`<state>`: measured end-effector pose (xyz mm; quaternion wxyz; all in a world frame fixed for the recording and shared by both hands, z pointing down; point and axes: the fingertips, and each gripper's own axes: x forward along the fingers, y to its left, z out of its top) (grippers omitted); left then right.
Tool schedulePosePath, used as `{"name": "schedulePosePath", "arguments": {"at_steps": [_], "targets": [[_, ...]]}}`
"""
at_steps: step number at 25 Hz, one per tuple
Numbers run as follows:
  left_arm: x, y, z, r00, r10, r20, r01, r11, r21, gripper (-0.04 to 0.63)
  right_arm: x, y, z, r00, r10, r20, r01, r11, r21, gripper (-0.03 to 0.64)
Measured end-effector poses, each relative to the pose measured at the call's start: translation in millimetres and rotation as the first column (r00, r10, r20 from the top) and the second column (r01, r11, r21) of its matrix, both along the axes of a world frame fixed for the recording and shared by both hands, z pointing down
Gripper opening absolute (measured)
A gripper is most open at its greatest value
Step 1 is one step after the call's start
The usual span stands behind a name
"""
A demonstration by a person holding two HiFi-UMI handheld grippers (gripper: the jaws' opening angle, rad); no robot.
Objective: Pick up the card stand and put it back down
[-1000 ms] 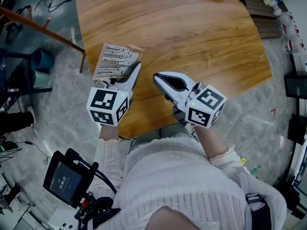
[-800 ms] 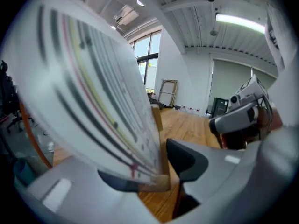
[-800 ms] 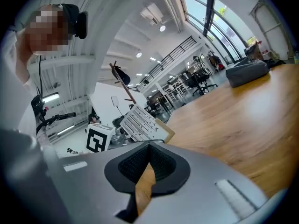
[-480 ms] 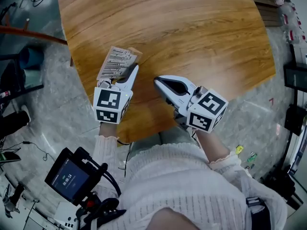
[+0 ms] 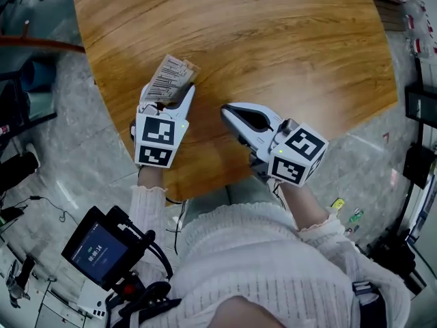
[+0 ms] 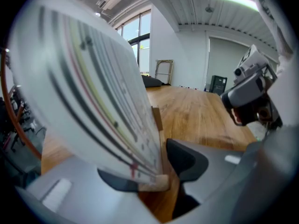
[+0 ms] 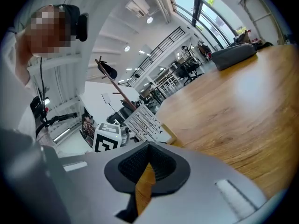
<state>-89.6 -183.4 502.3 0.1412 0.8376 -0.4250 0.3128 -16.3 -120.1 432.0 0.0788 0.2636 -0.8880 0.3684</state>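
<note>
L claw (image 5: 167,98) pinching stand (image 5: 171,76), has dropped closer to table (image 5: 273,39), set-down prob imminent. R claw (image 5: 235,115) pressed together, nothing in it.

Head cam looks nearly straight down my front onto the rounded brown wood-grain table (image 5: 287,39). The cam on my left gripper (image 5: 167,96) sits right behind the jaws, facing across the tabletop, super close to the pale wooden card stand with its white striped card (image 6: 93,87). My right gripper (image 5: 227,112) cam angles left across the table. All three views share that stand.
</note>
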Motion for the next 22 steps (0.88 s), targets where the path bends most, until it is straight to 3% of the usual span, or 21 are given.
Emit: {"name": "schedulePosePath", "arguments": {"at_steps": [3, 7, 16, 22], "targets": [[-2, 4, 6, 0.998, 0.017, 0.064, -0.017, 1.0, -0.007, 0.19, -2, 2, -2, 1.0, 0.001, -0.002, -0.001, 1.0, 0.0, 0.0], [-3, 4, 9, 0.996, 0.022, 0.083, -0.021, 1.0, -0.016, 0.19, -1, 3, -5, 1.0, 0.007, -0.001, -0.007, 1.0, -0.004, 0.0], [-4, -5, 14, 0.997, -0.015, 0.079, 0.015, 1.0, -0.006, 0.196, -1, 3, -1, 1.0, 0.017, 0.0, -0.017, 1.0, -0.004, 0.0], [-13, -5, 7, 0.997, -0.073, 0.003, 0.073, 0.997, -0.039, 0.245, -1, 1, -5, 1.0, 0.009, -0.001, -0.009, 1.0, 0.018, 0.0]]}}
